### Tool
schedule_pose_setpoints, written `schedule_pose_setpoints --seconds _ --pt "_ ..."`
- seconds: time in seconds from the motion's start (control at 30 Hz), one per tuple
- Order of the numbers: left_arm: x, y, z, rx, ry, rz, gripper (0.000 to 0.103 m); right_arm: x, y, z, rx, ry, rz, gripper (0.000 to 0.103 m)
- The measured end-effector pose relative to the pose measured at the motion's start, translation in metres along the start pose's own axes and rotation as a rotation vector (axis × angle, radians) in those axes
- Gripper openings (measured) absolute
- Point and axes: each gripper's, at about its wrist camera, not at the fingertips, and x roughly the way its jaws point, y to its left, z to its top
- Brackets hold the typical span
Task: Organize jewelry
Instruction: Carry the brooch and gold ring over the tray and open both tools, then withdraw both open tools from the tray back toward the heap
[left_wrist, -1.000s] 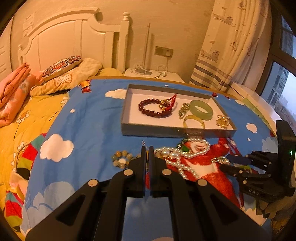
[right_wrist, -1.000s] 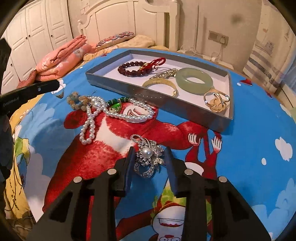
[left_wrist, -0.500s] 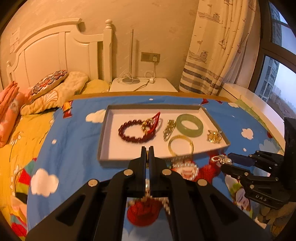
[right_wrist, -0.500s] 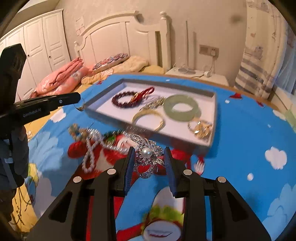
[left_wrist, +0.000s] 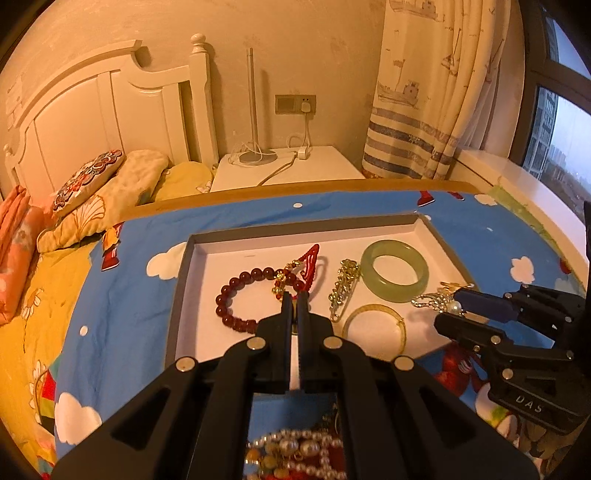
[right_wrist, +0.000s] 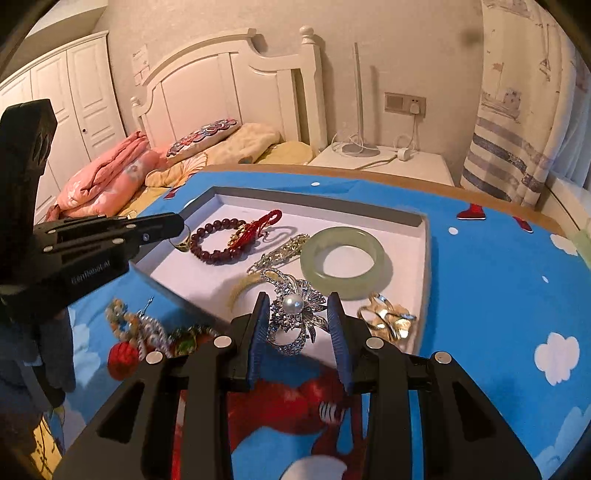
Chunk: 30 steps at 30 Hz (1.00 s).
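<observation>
Now the right gripper, clamped on a silver brooch, hangs over the tray's near edge; best to carry it forward to bare white floor, clear of the jade bangle ahead. The brooch looks spiky, rhinestone loops around one pearl. To its left, the left gripper, pressed together, seems to pinch a small gold ring.

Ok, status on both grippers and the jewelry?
Left gripper shut on a small gold piece, over the tray. Right gripper shut on the pearl brooch at the tray's near edge. Pearl necklace not yet in. Path clear.
</observation>
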Motion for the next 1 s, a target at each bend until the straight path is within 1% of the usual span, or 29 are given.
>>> schedule_pose_setpoints --seconds 0.23,0.37,0.47,0.53,0.57,0.6,0.67,0.73,0.8,0.87,0.93,1.0 --pt "0.022 0.002 0.002 0.005 0.024 0.021 0.002 0.014 -0.003 0.001 0.011 0.020 -0.004 0.033" --pt "0.038 0.006 0.000 -0.004 0.049 0.047 0.002 0.022 -0.006 0.002 0.028 0.036 0.000 0.034" --pt "0.045 0.009 -0.003 -0.016 0.064 0.065 0.004 0.025 -0.008 0.003 0.035 0.041 0.003 0.035" --pt "0.046 0.013 -0.005 -0.037 0.075 0.071 0.021 0.021 -0.007 0.003 0.036 0.027 0.005 0.040" --pt "0.044 0.016 -0.006 -0.054 0.068 0.074 0.040 0.019 -0.007 0.003 0.036 0.019 0.005 0.044" --pt "0.038 0.019 -0.008 -0.069 0.047 0.088 0.057 0.016 -0.007 0.004 0.038 0.009 0.002 0.051" --pt "0.026 0.025 -0.010 -0.089 0.015 0.114 0.068 0.010 -0.008 0.003 0.046 -0.008 0.007 0.058" --pt "0.013 0.032 -0.013 -0.101 0.002 0.136 0.072 0.004 -0.008 0.003 0.048 -0.016 0.011 0.058" --pt "-0.002 0.042 -0.018 -0.120 -0.015 0.173 0.082 -0.006 -0.007 -0.001 0.048 -0.027 0.017 0.058" --pt "-0.021 0.059 -0.029 -0.167 -0.037 0.216 0.088 -0.012 -0.006 -0.005 0.050 -0.031 0.027 0.058" --pt "-0.034 0.075 -0.040 -0.211 -0.034 0.234 0.089 -0.018 -0.005 -0.012 0.053 -0.027 0.033 0.058" --pt "-0.046 0.097 -0.058 -0.272 -0.011 0.250 0.089 -0.021 -0.005 -0.021 0.064 -0.014 0.040 0.058"
